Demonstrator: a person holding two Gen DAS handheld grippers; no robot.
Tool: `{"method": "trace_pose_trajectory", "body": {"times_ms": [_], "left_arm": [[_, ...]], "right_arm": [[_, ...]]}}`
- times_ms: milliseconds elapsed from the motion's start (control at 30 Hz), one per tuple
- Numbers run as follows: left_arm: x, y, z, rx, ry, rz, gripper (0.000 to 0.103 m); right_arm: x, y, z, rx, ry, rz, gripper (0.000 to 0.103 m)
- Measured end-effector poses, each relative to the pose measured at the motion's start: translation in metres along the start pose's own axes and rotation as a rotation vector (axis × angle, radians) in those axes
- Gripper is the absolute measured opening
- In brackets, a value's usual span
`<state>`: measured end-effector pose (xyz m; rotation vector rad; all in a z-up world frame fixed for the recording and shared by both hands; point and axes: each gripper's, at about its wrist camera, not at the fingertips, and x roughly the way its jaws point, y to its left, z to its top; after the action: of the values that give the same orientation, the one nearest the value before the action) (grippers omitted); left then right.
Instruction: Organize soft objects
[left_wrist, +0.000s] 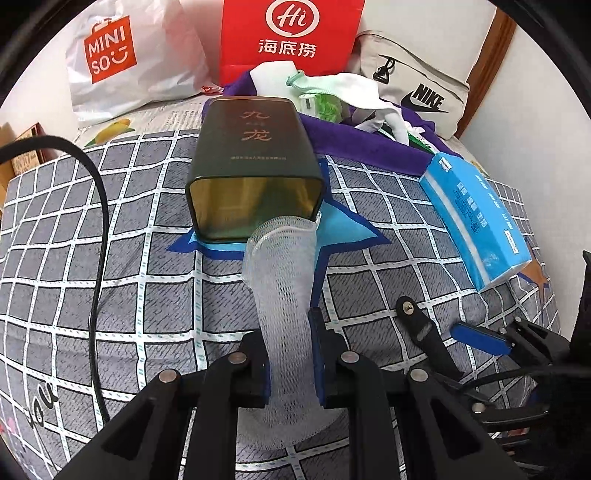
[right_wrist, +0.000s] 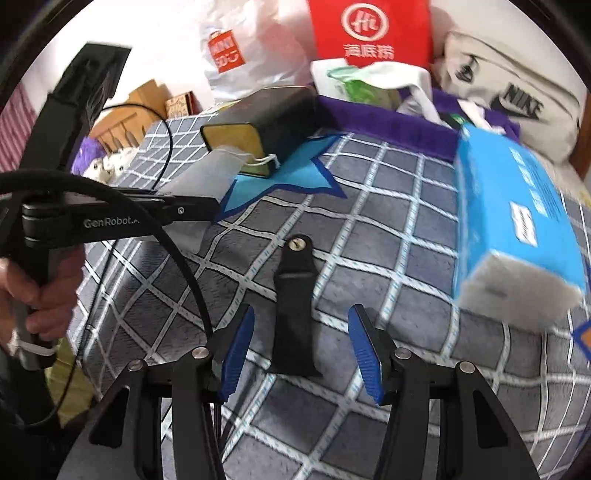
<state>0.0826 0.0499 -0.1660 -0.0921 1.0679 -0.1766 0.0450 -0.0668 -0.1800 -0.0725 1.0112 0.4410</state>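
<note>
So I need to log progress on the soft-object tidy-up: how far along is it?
Early, by the look of it. Nothing looks sorted yet: the open tin lying on its side shows nothing inside. In hand: the left gripper is shut on a white foam net sleeve, its far end at the tin's mouth. The right gripper is open and holds nothing. Left: the clothes pile and blue tissue pack.

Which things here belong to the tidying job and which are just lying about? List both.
Job in hand:
- white mesh sleeve, pinched in the left claw
- dark tin lying on its side, mouth open
- right claw, open and empty

Lying about:
- blue tissue pack
- red bag
- black cable
</note>
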Motion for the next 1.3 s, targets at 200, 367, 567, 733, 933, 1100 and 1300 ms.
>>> {"method": "trace_pose_trajectory", "body": {"times_ms": [200, 367, 567, 733, 933, 1100, 1300], "left_arm": [[0.0, 0.0, -0.002, 0.004, -0.01, -0.019, 0.016], [-0.001, 0.004, -0.003, -0.012, -0.024, -0.043, 0.016], [0.001, 0.005, -0.005, -0.013, -0.025, -0.065, 0.016], [0.002, 0.005, -0.001, -0.017, -0.016, -0.071, 0.016], [-0.021, 0.008, 0.012, -0.016, -0.054, -0.095, 0.016], [-0.038, 0.012, 0.021, -0.02, -0.08, -0.102, 0.016], [-0.055, 0.012, 0.036, -0.02, -0.106, -0.116, 0.016]], "right_arm": [[0.003, 0.004, 0.002, -0.041, -0.022, -0.029, 0.022], [-0.008, -0.007, -0.003, -0.007, 0.035, -0.04, 0.022], [-0.007, 0.002, -0.006, -0.024, 0.055, -0.085, 0.029], [-0.006, -0.003, -0.005, -0.021, 0.034, -0.064, 0.022], [-0.023, -0.015, 0.004, 0.038, 0.02, 0.01, 0.022], [-0.039, -0.019, 0.015, 0.039, -0.019, 0.009, 0.022], [-0.061, -0.028, 0.029, 0.047, -0.073, 0.017, 0.022]]}}
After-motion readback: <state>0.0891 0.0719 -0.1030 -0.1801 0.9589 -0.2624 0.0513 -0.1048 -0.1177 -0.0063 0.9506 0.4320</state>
